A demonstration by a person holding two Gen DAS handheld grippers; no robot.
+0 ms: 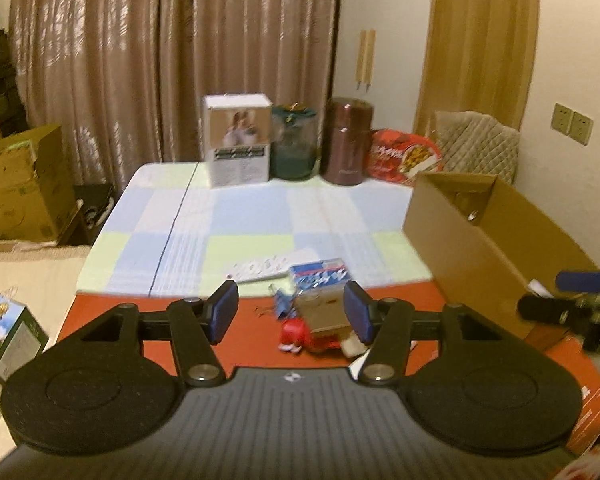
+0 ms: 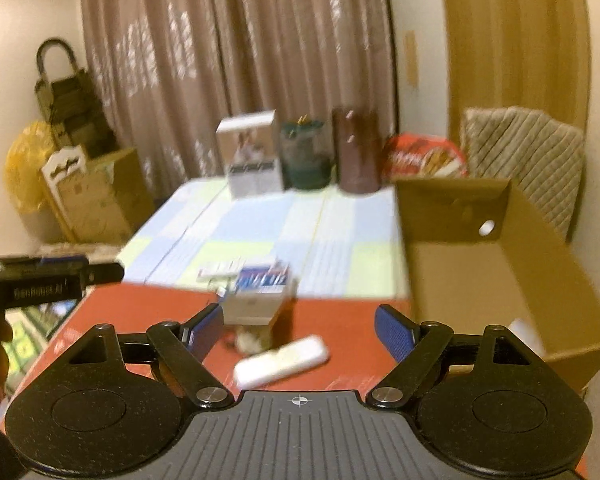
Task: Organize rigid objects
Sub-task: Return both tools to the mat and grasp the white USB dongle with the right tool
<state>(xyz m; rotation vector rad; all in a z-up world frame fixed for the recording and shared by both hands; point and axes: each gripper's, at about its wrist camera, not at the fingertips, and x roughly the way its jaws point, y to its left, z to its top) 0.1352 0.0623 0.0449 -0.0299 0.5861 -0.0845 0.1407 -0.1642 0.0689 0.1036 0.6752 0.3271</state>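
A checked cloth and red board cover the table.

Tabletop layout, near edge to back wall

Up front there's a small carton with a toy figure just before it, a power strip right behind and to the left, and a flat little case lying closer to the edge. The big open cardboard box sits along the right side. At the far end, left to right, a picture box, a jar, a tall canister and a snack bag line up before the curtain.
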